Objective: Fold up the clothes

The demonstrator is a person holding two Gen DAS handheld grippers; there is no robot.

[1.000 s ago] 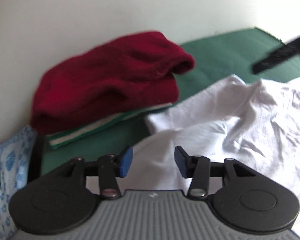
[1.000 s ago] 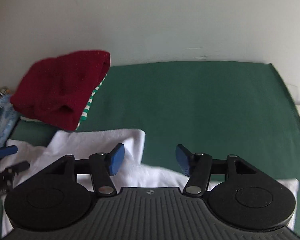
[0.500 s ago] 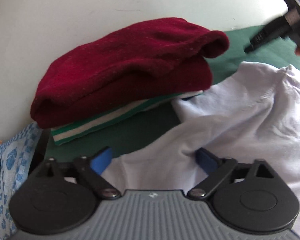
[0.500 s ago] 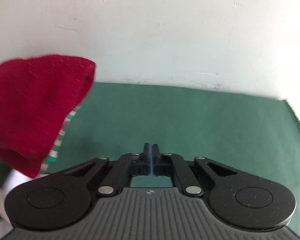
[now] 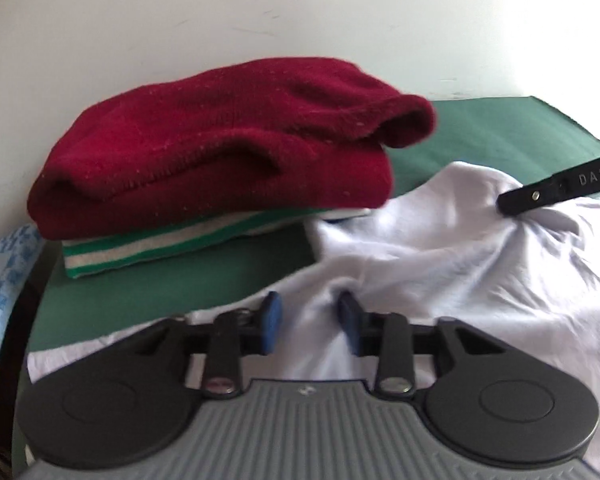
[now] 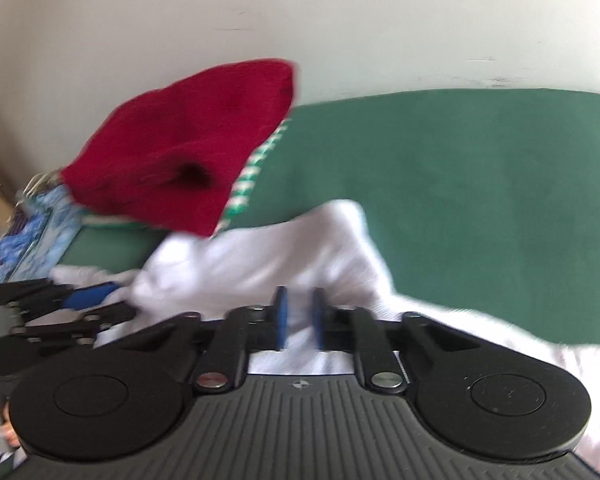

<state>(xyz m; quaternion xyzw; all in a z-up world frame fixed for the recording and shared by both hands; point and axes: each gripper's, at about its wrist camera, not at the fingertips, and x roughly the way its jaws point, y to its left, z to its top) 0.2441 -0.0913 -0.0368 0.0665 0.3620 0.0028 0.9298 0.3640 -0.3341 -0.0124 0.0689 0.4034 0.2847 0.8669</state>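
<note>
- Step: gripping white garment (image 5: 440,264), which lies rumpled on green desk (image 6: 460,184).
- Left claw (image 5: 310,322) closing, cloth bunched between the pads; right claw (image 6: 299,318) clamped on the fabric.
- Next: lift together, fold over evenly.

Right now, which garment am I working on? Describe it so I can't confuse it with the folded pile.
On the green table cover, find the folded stack by the wall: a dark red sweater atop a green-and-white striped garment. Just in front lies the white T-shirt, the only plain white piece, unfolded and crumpled.
</note>
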